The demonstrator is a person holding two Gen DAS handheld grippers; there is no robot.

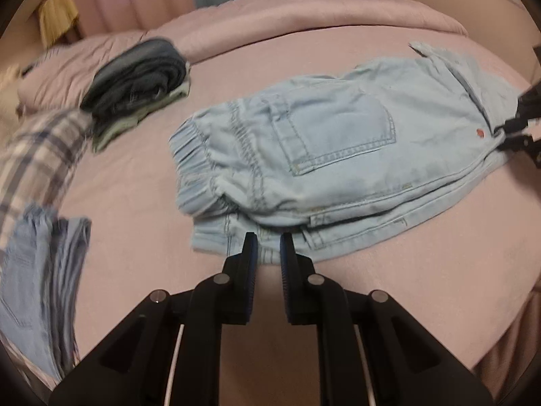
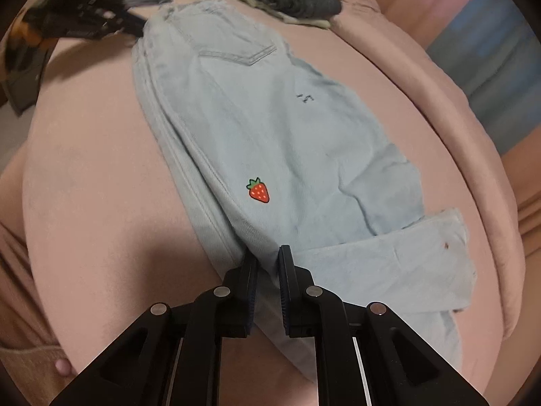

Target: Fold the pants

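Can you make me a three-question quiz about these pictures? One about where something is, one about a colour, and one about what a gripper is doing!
1. Where is the strawberry picture?
A) on a pillow
B) on the pants
C) on the wall

2. What colour is the bed sheet?
A) pink
B) green
C) white

3. What is the right gripper doing?
A) hanging open in the air
B) pinching the edge of the pants
C) holding a sock

Answers:
1 B, the strawberry sits on the pale blue denim.
2 A, pink sheet shows all around the pants.
3 B, its jaws are closed on the cloth at the near edge.
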